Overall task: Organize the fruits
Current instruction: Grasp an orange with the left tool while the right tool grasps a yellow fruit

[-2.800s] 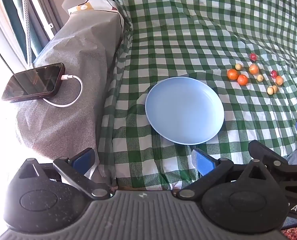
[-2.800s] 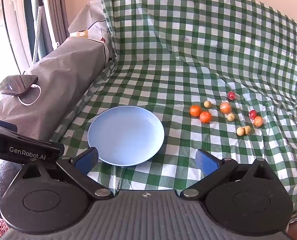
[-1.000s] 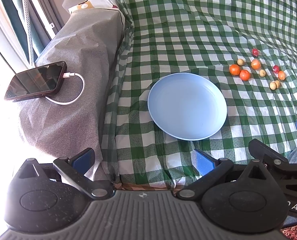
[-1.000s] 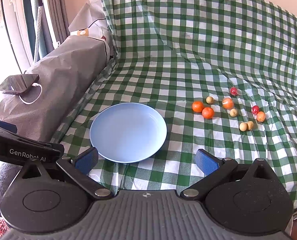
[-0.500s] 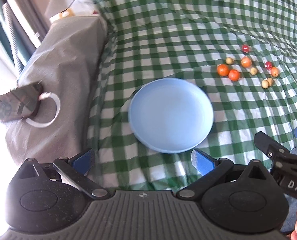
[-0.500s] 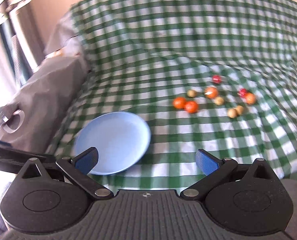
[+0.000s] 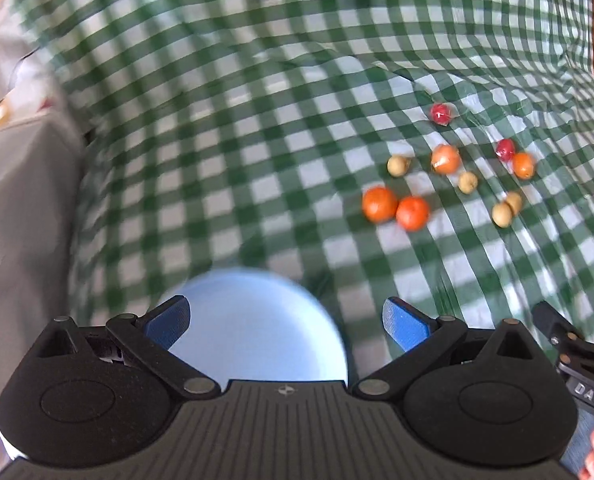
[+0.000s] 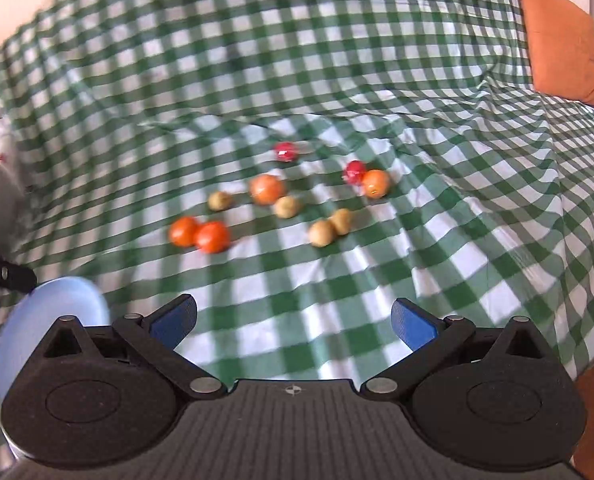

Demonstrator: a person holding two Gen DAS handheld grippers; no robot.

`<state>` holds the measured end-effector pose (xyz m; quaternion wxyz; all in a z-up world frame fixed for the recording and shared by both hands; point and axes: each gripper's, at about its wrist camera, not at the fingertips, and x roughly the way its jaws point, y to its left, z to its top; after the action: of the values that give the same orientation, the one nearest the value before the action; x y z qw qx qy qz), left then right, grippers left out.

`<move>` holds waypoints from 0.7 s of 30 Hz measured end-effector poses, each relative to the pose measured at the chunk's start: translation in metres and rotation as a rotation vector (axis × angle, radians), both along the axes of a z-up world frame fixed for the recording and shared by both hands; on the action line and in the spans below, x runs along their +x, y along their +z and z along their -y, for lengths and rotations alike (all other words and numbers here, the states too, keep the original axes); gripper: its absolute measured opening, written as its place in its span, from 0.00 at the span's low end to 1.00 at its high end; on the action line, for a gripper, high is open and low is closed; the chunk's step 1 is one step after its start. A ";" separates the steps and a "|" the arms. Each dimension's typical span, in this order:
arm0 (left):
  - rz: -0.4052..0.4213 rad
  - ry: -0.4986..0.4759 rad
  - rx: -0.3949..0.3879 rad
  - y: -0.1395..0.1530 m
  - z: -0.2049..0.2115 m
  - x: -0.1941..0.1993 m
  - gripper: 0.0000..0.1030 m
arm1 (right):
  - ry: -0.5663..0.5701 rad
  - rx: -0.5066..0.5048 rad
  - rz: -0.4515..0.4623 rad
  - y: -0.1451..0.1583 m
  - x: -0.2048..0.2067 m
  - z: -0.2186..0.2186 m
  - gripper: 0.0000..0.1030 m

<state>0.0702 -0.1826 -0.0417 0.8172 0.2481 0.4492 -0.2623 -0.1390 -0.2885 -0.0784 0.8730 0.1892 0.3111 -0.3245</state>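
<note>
- Right under your left gripper [image 7: 285,322], whose jaws stand wide apart with nothing between them, lies the blue plate [image 7: 257,332]; it looks rigid and smooth, so fruit set on it will probably roll unless you place it gently near the middle.
- Between the spread, empty fingers of your right gripper [image 8: 293,320] you see only the checked cloth [image 8: 337,280]; the plate sits off to its left, partly hidden behind the left finger.
- Ahead of the right gripper and a little left, two orange fruits [image 8: 199,234] lie touching; they look firm, round and smooth-skinned, so close across the widest part with the jaws level.
- Ahead and slightly right, two pale round fruits [image 8: 331,227] touch each other; they are small and light, likely to skid, and taking one may nudge its neighbour.
- Beyond them lie a third pale one [image 8: 287,207], a fourth [image 8: 220,201] and a larger orange fruit [image 8: 267,189].
- Farthest off, two red fruits [image 8: 286,151] look shiny, perhaps wrapped, though blur hides detail; grip them softly.
- The cloth is soft and wrinkled, so fruit may roll when pressed.
</note>
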 end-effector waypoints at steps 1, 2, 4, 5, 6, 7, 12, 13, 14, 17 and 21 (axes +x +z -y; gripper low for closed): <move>-0.005 -0.011 0.015 -0.010 0.012 0.010 1.00 | -0.004 -0.008 -0.008 -0.006 0.006 0.008 0.99; -0.009 -0.021 0.025 -0.020 0.022 0.019 1.00 | -0.011 -0.024 -0.019 -0.012 0.013 0.016 0.99; -0.013 -0.042 0.052 -0.041 0.043 0.036 1.00 | -0.013 -0.043 -0.040 -0.025 0.027 0.029 0.97; -0.018 -0.054 0.064 -0.052 0.053 0.043 1.00 | -0.013 -0.047 -0.046 -0.032 0.034 0.036 0.93; -0.028 -0.068 0.076 -0.061 0.061 0.049 1.00 | -0.008 -0.042 -0.055 -0.041 0.043 0.043 0.88; -0.039 -0.081 0.085 -0.070 0.068 0.055 1.00 | -0.006 -0.036 -0.063 -0.048 0.051 0.050 0.85; -0.070 -0.147 0.088 -0.101 0.097 0.077 1.00 | -0.017 -0.034 -0.106 -0.083 0.085 0.078 0.71; -0.075 -0.164 0.080 -0.104 0.102 0.079 1.00 | -0.018 -0.035 -0.108 -0.088 0.088 0.083 0.70; -0.080 -0.184 0.070 -0.107 0.106 0.081 1.00 | -0.022 -0.059 -0.102 -0.091 0.090 0.084 0.70; -0.074 -0.222 0.043 -0.113 0.118 0.082 0.97 | -0.020 -0.113 -0.079 -0.096 0.095 0.087 0.70; -0.171 -0.249 -0.020 -0.114 0.124 0.084 0.55 | -0.015 -0.145 -0.052 -0.098 0.093 0.083 0.56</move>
<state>0.1538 -0.3065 -0.1559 0.7395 0.2704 0.4806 -0.3860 -0.0457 -0.3712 -0.1762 0.8737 0.1192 0.3078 -0.3575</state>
